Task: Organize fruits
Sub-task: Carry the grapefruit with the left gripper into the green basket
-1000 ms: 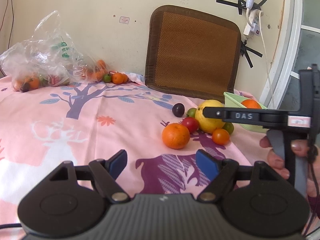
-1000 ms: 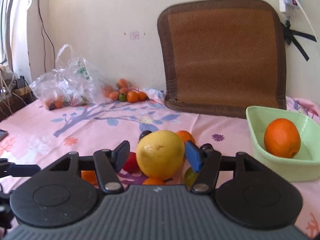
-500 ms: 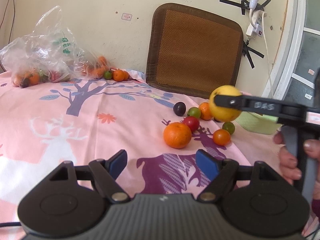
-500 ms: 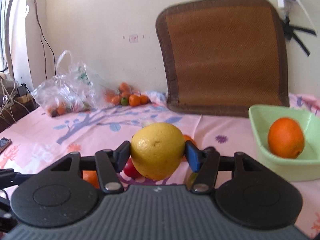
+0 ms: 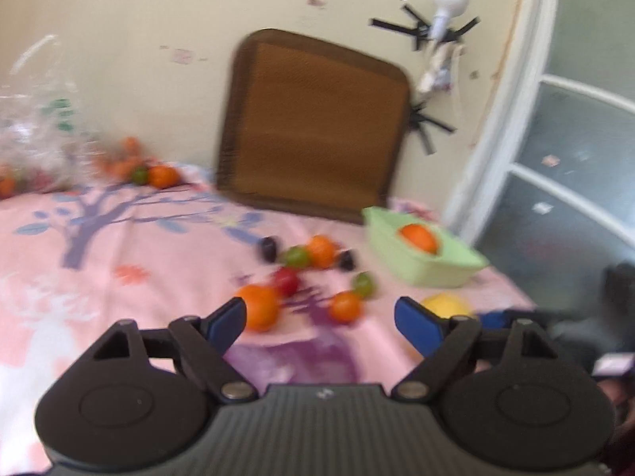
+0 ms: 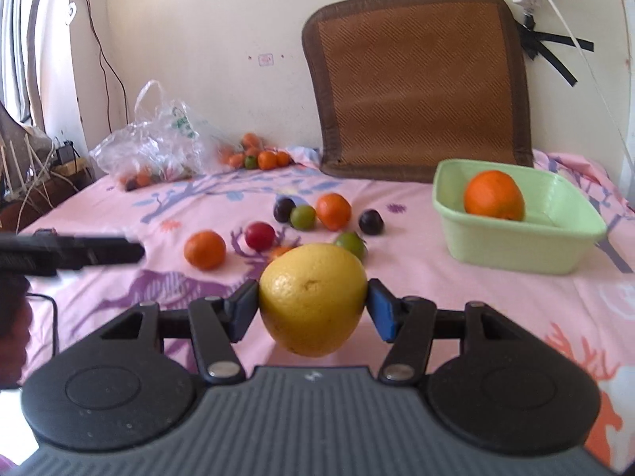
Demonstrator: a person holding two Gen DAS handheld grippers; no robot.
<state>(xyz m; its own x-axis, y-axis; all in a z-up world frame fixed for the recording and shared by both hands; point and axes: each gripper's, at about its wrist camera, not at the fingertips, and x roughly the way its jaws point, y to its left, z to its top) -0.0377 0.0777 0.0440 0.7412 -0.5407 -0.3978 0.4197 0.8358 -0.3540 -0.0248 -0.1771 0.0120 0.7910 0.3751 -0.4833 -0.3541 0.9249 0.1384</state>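
Note:
A large yellow citrus (image 6: 313, 297) hangs above the pink cloth, with my right gripper (image 6: 313, 311) shut on it, blue pads pressed on both its sides. A green basin (image 6: 516, 254) with one orange (image 6: 494, 194) in it stands to the right and farther back. Several loose fruits lie in the middle: an orange (image 6: 204, 249), a red one (image 6: 260, 235), dark plums (image 6: 284, 209) and green ones (image 6: 303, 217). My left gripper (image 5: 321, 319) hovers near an orange (image 5: 260, 309), its jaws opening with nothing between them. The left wrist view is blurred.
A clear plastic bag (image 6: 158, 146) with fruit lies at the back left, with small oranges (image 6: 258, 156) beside it by the wall. A brown cushion (image 6: 416, 83) leans on the wall behind the basin. A window frame (image 5: 496, 139) closes the right side.
The right gripper closed on the yellow citrus, lifted it off the cloth and carried it away from the other fruits. The left gripper's jaws widened and its view tilted up.

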